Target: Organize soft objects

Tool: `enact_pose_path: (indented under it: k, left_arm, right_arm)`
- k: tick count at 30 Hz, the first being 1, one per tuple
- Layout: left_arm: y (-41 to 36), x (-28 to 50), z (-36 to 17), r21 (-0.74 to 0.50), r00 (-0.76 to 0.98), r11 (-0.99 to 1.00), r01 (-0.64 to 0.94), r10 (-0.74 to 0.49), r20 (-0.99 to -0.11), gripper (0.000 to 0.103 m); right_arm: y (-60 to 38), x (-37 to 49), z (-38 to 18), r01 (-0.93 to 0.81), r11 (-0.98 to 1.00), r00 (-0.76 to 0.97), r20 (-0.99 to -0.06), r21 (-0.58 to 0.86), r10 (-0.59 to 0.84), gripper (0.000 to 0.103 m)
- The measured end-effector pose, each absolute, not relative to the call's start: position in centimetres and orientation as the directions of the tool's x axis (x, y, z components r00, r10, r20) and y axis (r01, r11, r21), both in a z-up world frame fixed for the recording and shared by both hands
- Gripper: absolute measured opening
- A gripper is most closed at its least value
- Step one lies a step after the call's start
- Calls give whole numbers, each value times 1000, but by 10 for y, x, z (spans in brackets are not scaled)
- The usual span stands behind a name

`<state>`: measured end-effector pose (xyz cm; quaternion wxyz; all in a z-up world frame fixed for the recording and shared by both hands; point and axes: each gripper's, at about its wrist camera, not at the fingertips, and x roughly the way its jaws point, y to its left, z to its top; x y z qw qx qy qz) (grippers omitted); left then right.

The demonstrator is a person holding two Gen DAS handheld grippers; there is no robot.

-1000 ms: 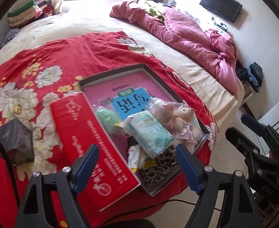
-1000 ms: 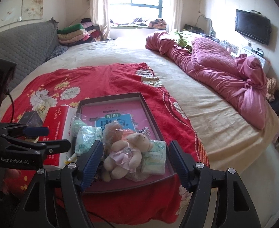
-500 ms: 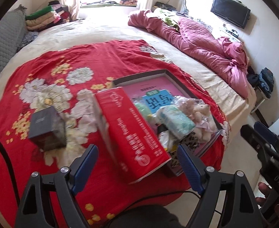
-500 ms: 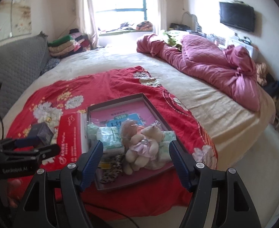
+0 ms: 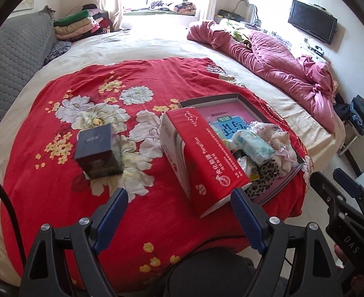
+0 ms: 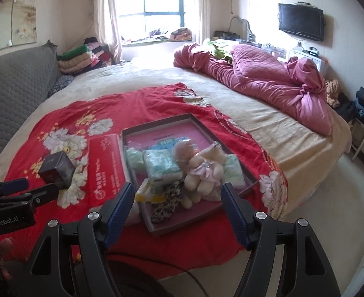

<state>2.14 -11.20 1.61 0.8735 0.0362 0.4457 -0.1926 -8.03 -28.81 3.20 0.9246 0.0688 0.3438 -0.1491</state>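
Observation:
A shallow grey tray [image 6: 157,124] [image 5: 208,99] lies on a red floral blanket [image 5: 83,104] [image 6: 137,99] near the bed's front edge. In it are a cream teddy bear [image 6: 204,170] [image 5: 281,143], pale green tissue packs [image 6: 161,163] [image 5: 252,144], a leopard-print cloth [image 6: 166,201] [image 5: 266,175] and a pink and blue book [image 6: 179,131]. A red carton [image 5: 206,153] [image 6: 106,163] lies along the tray's left side. My left gripper [image 5: 179,212] is open and empty, in front of the carton. My right gripper [image 6: 178,204] is open and empty, short of the tray's near end.
A dark blue box [image 5: 97,148] [image 6: 57,169] stands on the blanket left of the carton. A bunched pink quilt [image 6: 268,81] [image 5: 276,61] lies along the bed's right side. Folded clothes [image 6: 80,58] are stacked by the window. A grey headboard [image 5: 11,57] runs on the left.
Both grippers have drawn back from the tray, which looks smaller. The left view has swung left, bringing the dark blue box and more blanket into view. Both stay open and empty.

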Motion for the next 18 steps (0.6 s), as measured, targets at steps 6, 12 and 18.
enact_pose_path:
  k: [6, 12, 18]
  left_arm:
    - [-108, 9, 14, -89, 531, 927, 363, -285, -798, 84]
    - [-101, -3, 13, -75, 539, 929, 364, -275, -796, 84]
    - [-95, -8, 12, -65, 547, 932, 356, -264, -795, 84]
  right_arm:
    - [-270, -87, 31, 322, 946, 721, -655, 30, -225, 73]
    - [-255, -103, 35, 355, 935, 735, -622, 15, -269, 73]
    - [-248, -113, 38, 365, 930, 744, -615, 48, -261, 73]
